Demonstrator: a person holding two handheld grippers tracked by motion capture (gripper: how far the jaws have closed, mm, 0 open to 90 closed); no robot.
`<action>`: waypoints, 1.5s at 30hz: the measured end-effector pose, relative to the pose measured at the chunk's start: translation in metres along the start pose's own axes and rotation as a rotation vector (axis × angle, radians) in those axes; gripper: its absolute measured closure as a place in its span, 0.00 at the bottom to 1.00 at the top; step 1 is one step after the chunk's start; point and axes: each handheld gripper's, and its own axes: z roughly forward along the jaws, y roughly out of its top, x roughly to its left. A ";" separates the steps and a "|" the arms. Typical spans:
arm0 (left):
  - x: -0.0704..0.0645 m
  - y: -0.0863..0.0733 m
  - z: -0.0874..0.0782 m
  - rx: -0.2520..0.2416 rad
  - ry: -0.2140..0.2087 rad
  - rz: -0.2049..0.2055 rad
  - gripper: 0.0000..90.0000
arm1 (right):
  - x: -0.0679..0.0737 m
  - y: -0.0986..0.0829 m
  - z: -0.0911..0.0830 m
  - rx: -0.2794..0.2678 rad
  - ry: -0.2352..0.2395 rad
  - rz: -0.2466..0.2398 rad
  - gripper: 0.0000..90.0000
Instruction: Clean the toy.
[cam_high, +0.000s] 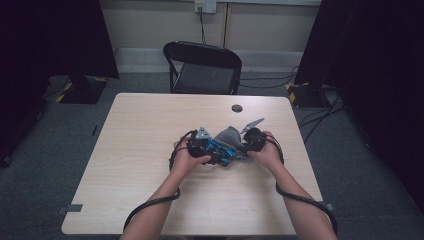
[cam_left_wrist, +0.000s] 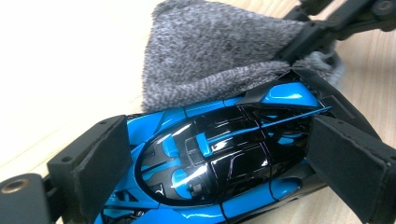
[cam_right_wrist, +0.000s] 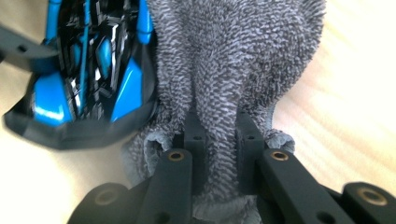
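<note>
A blue and black toy car (cam_left_wrist: 219, 158) lies between the pads of my left gripper (cam_left_wrist: 224, 163), which is shut on its sides. A grey fuzzy cloth (cam_left_wrist: 210, 51) rests against the car's far end. My right gripper (cam_right_wrist: 219, 154) is shut on a fold of that cloth (cam_right_wrist: 229, 84), with the toy car (cam_right_wrist: 88, 60) at its upper left. In the high view both hands meet over the middle of the table, the left gripper (cam_high: 212, 150) holding the car (cam_high: 220, 150) and the right gripper (cam_high: 245, 142) holding the cloth (cam_high: 229, 135) beside it.
The light wooden table (cam_high: 150, 150) has a small dark round disc (cam_high: 237, 108) near its far edge. A black folding chair (cam_high: 202, 67) stands behind the table. Dark curtains and stands flank the room. Cables trail from both grippers.
</note>
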 end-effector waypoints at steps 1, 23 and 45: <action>0.000 0.000 0.000 0.000 0.000 0.000 0.07 | 0.001 -0.002 -0.001 -0.003 0.002 0.005 0.88; -0.003 0.002 0.001 0.011 0.001 0.008 0.07 | 0.006 -0.041 -0.029 -0.012 0.039 0.044 0.89; -0.003 0.000 0.001 -0.001 0.000 0.006 0.07 | -0.013 -0.062 -0.077 -0.054 -0.017 0.122 0.89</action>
